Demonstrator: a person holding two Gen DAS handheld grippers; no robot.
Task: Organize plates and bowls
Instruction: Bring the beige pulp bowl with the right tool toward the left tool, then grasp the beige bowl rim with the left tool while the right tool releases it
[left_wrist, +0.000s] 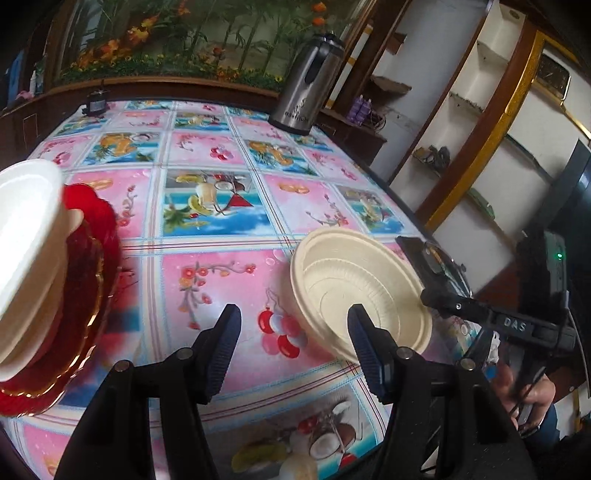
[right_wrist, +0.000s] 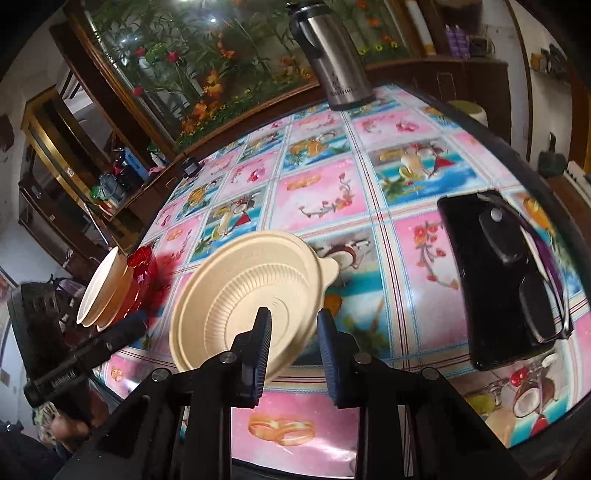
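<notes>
In the left wrist view, the left gripper (left_wrist: 293, 314) has its jaws spread with nothing between them, only the tabletop (left_wrist: 214, 273) below. Off to its left a pair of nested white bowls (left_wrist: 26, 221) sits on a red plate (left_wrist: 85, 280). The pile looks tilted and blurred, and it seems to be near the tabletop's edge. We think a careless sweep of the open jaws could shove it over the edge or slide the bowls off the plate. The cream bowl (left_wrist: 351, 280) stands tipped on the right, well apart from that pile.

In the right wrist view, the right gripper (right_wrist: 295, 321) has one finger inside the cream bowl and the other outside. The jaws look pinched on its near wall, and the bowl is tilted up. We judge this hold to be thin: the light wall may flex or slip out if swung quickly. Carried low, the bowl could strike the pile on the left. A pair of glasses on a dark case (right_wrist: 498, 277) lies to the right, apart from the bowl.
</notes>
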